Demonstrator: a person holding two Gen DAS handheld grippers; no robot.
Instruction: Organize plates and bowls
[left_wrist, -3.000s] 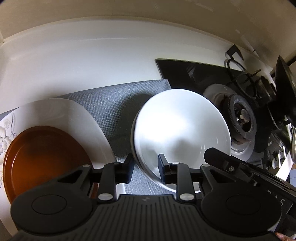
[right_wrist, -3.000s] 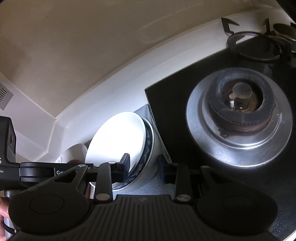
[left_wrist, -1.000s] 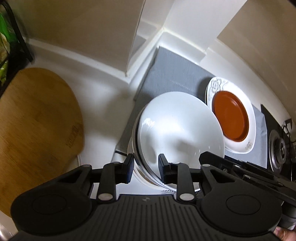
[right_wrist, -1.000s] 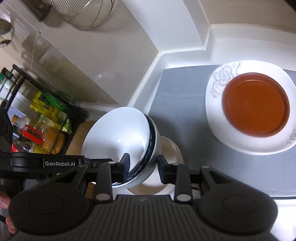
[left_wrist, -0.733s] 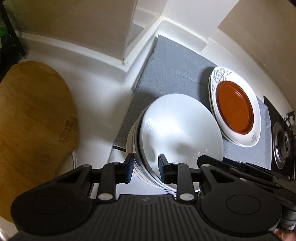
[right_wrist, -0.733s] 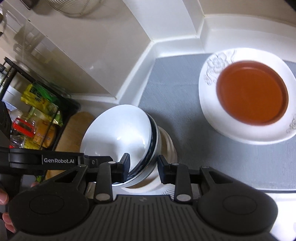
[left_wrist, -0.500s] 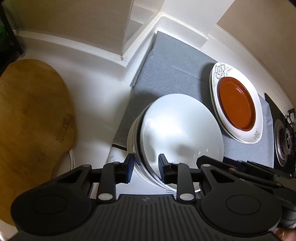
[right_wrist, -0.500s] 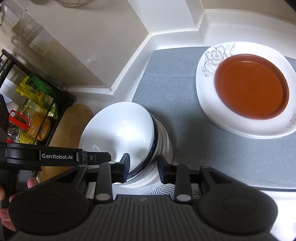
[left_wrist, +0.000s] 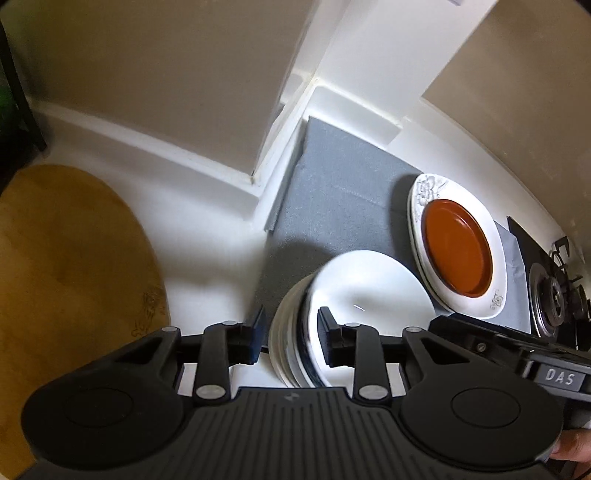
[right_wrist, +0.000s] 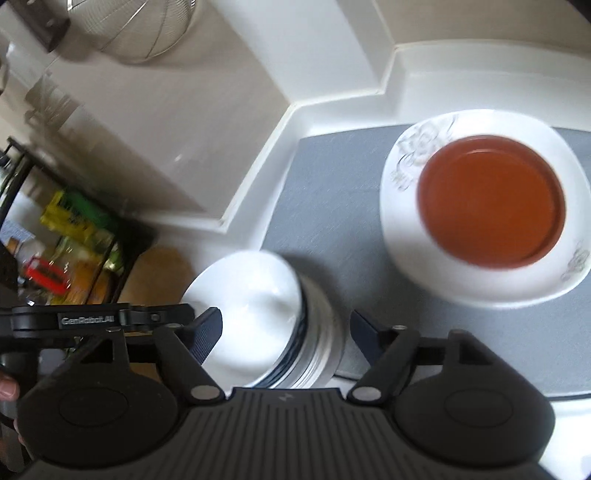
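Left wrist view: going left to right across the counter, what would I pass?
Wooden cutting board → grey mat → stack of white bowls → brown plate sitting on the flowered white plate → gas burner.

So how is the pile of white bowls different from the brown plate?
The bowls are plain white; the brown plate is reddish brown. The bowls are deep and nested in a pile; the brown plate is shallow and flat. The bowls sit between the open fingers of both grippers, left and right; the brown plate lies apart, on a flowered white plate. Both are round and on the grey mat.
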